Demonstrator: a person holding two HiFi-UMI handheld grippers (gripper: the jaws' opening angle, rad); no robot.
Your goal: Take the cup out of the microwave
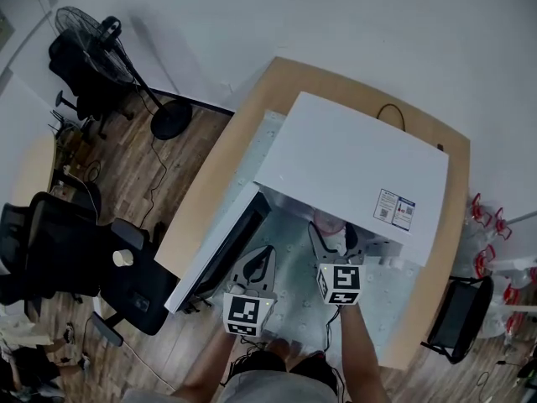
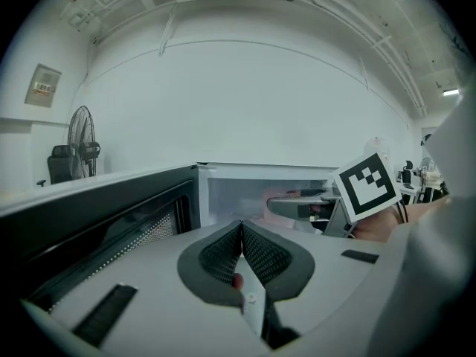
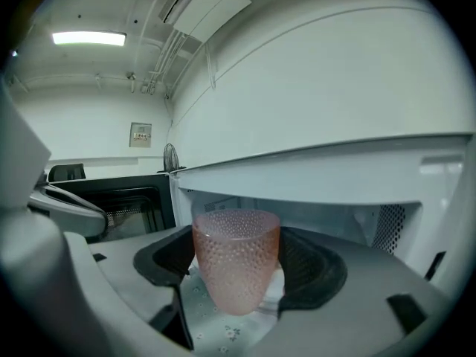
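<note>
From the head view we look down on the white microwave point(image 1: 352, 170), which sits on a wooden table point(image 1: 210, 191) with its door point(image 1: 220, 254) swung open to the left. Our left gripper point(image 1: 252, 277) hangs in front of the microwave, just to the right of the open door. Our right gripper point(image 1: 333, 240) reaches up to the microwave's front opening, and a pinkish cup point(image 1: 329, 222) shows at its tip, right under the front edge of the microwave's top. A pale patterned cloth point(image 1: 289, 296) lies under the microwave and both grippers. A standing fan point(image 1: 92, 34) and a black office chair point(image 1: 67, 254) are on the floor well left of the microwave.

In the left gripper view the two jaws are pressed together, pad against pad, with no task thing between them. They point toward the microwave's open cavity, with the dark door to their left and our right gripper's marker cube at the cavity's right.

In the right gripper view the jaws are clamped on the textured pink cup, one dark pad on each side. The cup stands upright at the mouth of the microwave, with the cavity behind it and the cloth below.
</note>
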